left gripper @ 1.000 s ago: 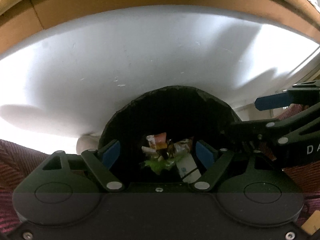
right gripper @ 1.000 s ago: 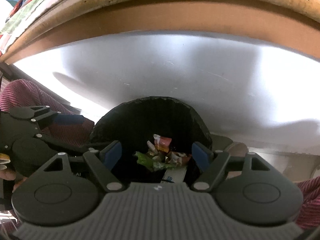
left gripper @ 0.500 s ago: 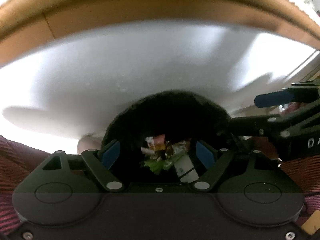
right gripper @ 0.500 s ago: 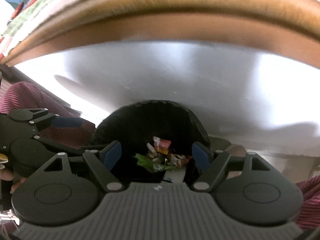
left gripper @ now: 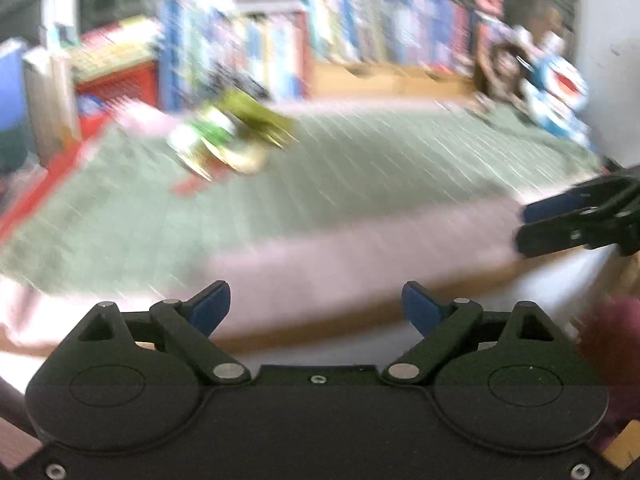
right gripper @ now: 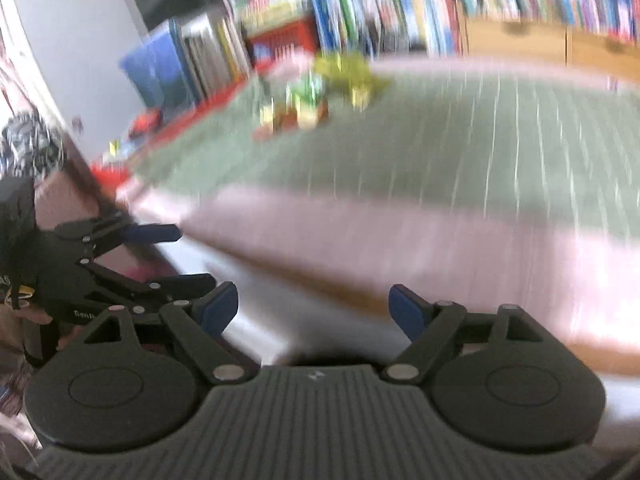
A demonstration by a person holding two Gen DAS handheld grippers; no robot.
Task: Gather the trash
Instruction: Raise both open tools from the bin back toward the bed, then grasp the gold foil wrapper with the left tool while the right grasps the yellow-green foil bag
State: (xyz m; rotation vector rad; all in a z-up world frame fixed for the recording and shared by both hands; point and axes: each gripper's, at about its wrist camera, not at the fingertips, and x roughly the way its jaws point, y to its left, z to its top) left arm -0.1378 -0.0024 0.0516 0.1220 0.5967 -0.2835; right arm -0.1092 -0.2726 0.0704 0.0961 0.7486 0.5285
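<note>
Green-clothed desk [left gripper: 360,184] ahead of both grippers. Wrapper pile [left gripper: 228,136] far forward and left of left gripper [left gripper: 316,304], likewise for right gripper [right gripper: 314,312]; left likely nearer. Both sets of fingers spread, empty.

Trash pile [left gripper: 230,140] lies far-left on the table [left gripper: 360,184], before bookshelves [left gripper: 360,36].

Each gripper, left gripper [left gripper: 316,306] and right gripper [right gripper: 314,306], is matte black with blue finger pads, silver pivot screws and round housings.
</note>
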